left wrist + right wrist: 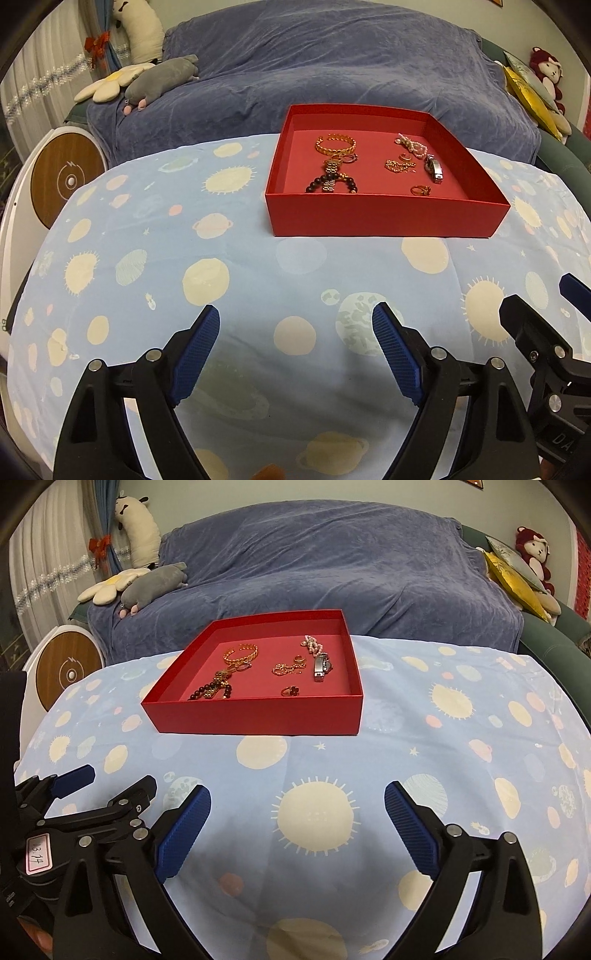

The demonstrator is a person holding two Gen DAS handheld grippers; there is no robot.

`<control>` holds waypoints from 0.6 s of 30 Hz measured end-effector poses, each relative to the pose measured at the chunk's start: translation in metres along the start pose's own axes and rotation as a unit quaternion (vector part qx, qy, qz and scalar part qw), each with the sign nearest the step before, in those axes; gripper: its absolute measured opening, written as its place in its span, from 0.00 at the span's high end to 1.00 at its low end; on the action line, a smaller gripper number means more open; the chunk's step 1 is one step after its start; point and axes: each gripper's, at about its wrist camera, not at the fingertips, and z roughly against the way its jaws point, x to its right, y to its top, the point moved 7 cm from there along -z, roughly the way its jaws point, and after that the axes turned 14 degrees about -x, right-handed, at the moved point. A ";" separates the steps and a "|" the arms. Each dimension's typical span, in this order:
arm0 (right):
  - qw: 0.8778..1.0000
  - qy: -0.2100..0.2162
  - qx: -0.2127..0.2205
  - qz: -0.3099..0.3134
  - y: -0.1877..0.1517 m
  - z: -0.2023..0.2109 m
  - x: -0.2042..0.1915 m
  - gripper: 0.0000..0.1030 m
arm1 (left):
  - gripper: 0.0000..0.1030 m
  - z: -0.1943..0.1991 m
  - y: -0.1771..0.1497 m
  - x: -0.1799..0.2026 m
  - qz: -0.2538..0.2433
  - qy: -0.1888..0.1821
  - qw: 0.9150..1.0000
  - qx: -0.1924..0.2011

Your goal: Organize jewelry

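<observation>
1. Tongs, both pairs, stand spread wide with nothing between the blue pads; the left tongs (pixel 295 332) and right tongs (pixel 297 808) tilt downward over the planet-print cloth (pixel 147 258) on the surface, on the near side of the red box (pixel 388 218)
2. Seen from the left wrist, the right tongs sit just beside the left pair, and both point toward the red box, well apart from it
3. Inside the red box lie the jewelry pieces: a gold chain bangle (pixel 335 144) toward its far left corner, a dark bead bracelet (pixel 330 182) near its front wall, a pink pearl strand (pixel 412 144) at its far right, a small watch (pixel 434 168) beside that, and a gold ring (pixel 420 190) near the front
</observation>
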 end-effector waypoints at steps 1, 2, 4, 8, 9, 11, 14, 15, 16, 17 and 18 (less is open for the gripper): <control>1.000 -0.002 0.001 0.002 0.000 0.000 0.000 0.09 | 0.20 0.001 0.000 0.000 0.001 -0.001 1.000 0.002; 1.000 -0.003 0.001 0.003 0.000 0.000 0.000 0.09 | 0.20 0.001 0.000 -0.001 0.003 -0.003 1.000 0.003; 1.000 -0.004 0.001 0.001 0.000 0.000 0.000 0.09 | 0.17 0.001 0.000 -0.002 0.007 -0.004 1.000 0.005; 1.000 -0.005 0.000 0.000 -0.001 -0.001 -0.002 0.09 | 0.17 0.002 0.000 -0.004 0.012 0.001 1.000 0.009; 1.000 -0.005 0.000 0.001 -0.001 -0.001 -0.002 0.09 | 0.17 0.002 0.001 -0.005 0.013 0.002 1.000 0.010; 1.000 -0.006 0.000 0.001 -0.001 0.000 -0.002 0.09 | 0.17 0.002 0.001 -0.005 0.013 0.001 1.000 0.009; 1.000 -0.008 0.001 0.004 -0.001 0.000 -0.003 0.09 | 0.17 0.002 0.000 -0.006 0.015 0.003 1.000 0.008; 1.000 -0.009 0.002 0.004 -0.001 0.000 -0.003 0.09 | 0.17 0.002 0.000 -0.006 0.015 0.004 1.000 0.008; 1.000 -0.009 0.002 0.004 -0.002 0.000 -0.004 0.09 | 0.17 0.002 0.000 -0.005 0.015 0.004 1.000 0.008; 1.000 -0.009 0.002 0.004 -0.001 0.000 -0.004 0.09 | 0.17 0.002 0.000 -0.005 0.015 0.005 1.000 0.008; 1.000 -0.009 0.001 0.003 -0.001 0.000 -0.004 0.09 | 0.17 0.002 0.000 -0.005 0.015 0.005 1.000 0.008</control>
